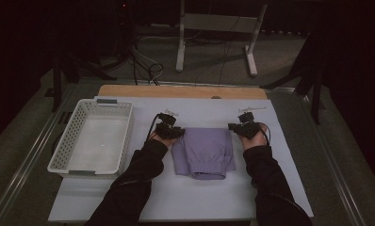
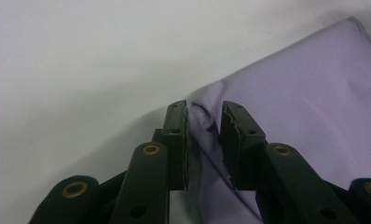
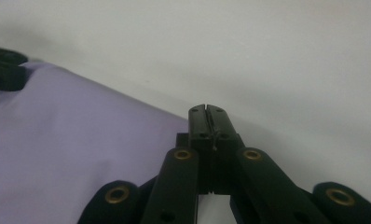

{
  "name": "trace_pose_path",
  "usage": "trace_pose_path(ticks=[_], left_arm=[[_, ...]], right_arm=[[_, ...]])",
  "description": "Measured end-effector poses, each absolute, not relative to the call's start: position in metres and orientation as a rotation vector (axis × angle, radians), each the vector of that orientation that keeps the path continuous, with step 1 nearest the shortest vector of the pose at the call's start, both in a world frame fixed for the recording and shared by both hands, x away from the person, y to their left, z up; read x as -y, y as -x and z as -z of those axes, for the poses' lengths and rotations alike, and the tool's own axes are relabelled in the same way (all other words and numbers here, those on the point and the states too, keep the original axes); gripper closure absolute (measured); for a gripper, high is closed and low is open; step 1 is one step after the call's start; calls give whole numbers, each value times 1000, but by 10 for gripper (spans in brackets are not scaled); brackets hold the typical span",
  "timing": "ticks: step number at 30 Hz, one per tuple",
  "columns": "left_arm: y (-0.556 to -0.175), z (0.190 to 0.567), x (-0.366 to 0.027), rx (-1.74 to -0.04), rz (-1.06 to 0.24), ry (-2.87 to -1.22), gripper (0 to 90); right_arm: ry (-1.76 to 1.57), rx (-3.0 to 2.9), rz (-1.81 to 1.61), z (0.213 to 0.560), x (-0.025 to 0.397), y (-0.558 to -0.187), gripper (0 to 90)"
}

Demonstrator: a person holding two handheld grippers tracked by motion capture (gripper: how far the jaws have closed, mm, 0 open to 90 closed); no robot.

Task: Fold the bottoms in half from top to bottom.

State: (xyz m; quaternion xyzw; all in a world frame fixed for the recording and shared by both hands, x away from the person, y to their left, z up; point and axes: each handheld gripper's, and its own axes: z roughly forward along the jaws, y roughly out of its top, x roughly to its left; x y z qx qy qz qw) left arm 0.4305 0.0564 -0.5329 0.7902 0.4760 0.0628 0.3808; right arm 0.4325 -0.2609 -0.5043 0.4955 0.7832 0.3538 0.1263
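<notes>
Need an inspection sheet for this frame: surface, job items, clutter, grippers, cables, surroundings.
Surface: white board on a wooden tabletop.
Job's things: folded lilac garment at the board's middle; white perforated basket to its left, nothing in it.
Clutter: nothing seen.
Grippers: left gripper open, jaws straddling a pinch of cloth at the garment's far left corner; right gripper jaws pressed together at the far right corner, cloth between them not discernible.
Cables: one trailing from each gripper; a loose bundle on the floor beyond the table.
Surroundings: dark room, white desk frame behind.
</notes>
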Motion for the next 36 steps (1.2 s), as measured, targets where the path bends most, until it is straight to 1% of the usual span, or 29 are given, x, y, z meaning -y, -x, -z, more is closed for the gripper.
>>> trace_pose_path(ticks=[1, 2, 3, 4, 5, 6, 7, 8, 9, 10, 11, 12, 13, 14, 15, 20, 21, 22, 23, 27, 28, 29, 30, 31, 32, 33, 34, 35, 36], left_arm=[[-428, 529, -56, -1204, -179, -2016, 596], [-428, 529, -56, -1204, -179, -2016, 555], [-424, 522, -55, -1170, -199, -2002, 474], [-424, 522, -55, -1170, -199, -2002, 431], [-421, 515, -54, -1154, -205, -1985, 379], [-421, 515, -54, -1154, -205, -1985, 351], [-416, 508, -53, -1108, -191, -1986, 295], [-416, 508, -53, -1108, -191, -1986, 243], [-410, 502, -51, -1065, -184, -1997, 182], [-410, 502, -51, -1065, -184, -1997, 158], [-403, 496, -50, -1021, -169, -1999, 155], [-403, 496, -50, -1021, -169, -1999, 151], [-395, 490, -49, -973, -159, -2001, 127], [-395, 490, -49, -973, -159, -2001, 129], [-385, 485, -50, -909, -151, -1994, 132], [-363, 478, -51, -821, -123, -1999, 132], [-352, 479, -52, -748, -94, -2004, 140], [-352, 479, -52, -748, -94, -2004, 162], [-342, 484, -52, -688, -62, -2017, 164], [-325, 494, -48, -616, -51, -2056, 206], [-325, 494, -48, -616, -51, -2056, 306], [-321, 500, -48, -596, -15, -2058, 306], [-318, 504, -48, -565, -11, -2061, 440], [-317, 507, -48, -561, -14, -2072, 527], [-317, 510, -48, -563, 2, -2077, 604], [-317, 514, -47, -557, 13, -2090, 632], [-317, 514, -47, -557, 13, -2090, 736], [-316, 516, -46, -547, 34, -2091, 736], [-316, 517, -45, -544, 32, -2110, 768]], right_arm=[[-1435, -2275, -1044, 501, 260, -425, 855], [-1435, -2275, -1044, 501, 260, -425, 855], [-1415, -2292, -1069, 497, 259, -417, 809], [-1415, -2292, -1069, 497, 259, -417, 809], [-1413, -2287, -1116, 492, 259, -406, 745], [-1413, -2287, -1116, 492, 259, -406, 745], [-1403, -2294, -1153, 486, 256, -394, 686], [-1403, -2294, -1153, 486, 256, -394, 686], [-1373, -2310, -1173, 480, 252, -381, 631], [-1373, -2310, -1173, 480, 252, -381, 631], [-1366, -2320, -1199, 474, 249, -368, 584], [-1366, -2320, -1199, 474, 249, -368, 584], [-1374, -2331, -1233, 470, 247, -354, 565], [-1374, -2331, -1233, 470, 247, -354, 565], [-1378, -2347, -1244, 469, 245, -344, 541], [-1419, -2368, -1266, 471, 240, -327, 529], [-1428, -2373, -1263, 476, 239, -321, 538], [-1428, -2373, -1263, 476, 239, -321, 538], [-1453, -2386, -1247, 483, 237, -320, 544], [-1499, -2393, -1226, 493, 237, -320, 567], [-1499, -2393, -1226, 493, 237, -320, 567], [-1518, -2401, -1234, 498, 237, -320, 601], [-1511, -2417, -1212, 503, 236, -320, 638], [-1536, -2428, -1217, 506, 235, -321, 686], [-1550, -2429, -1227, 507, 235, -321, 711], [-1553, -2431, -1228, 508, 235, -321, 758], [-1553, -2431, -1228, 508, 235, -321, 758], [-1542, -2438, -1221, 509, 235, -321, 862], [-1512, -2446, -1222, 508, 234, -321, 895]])
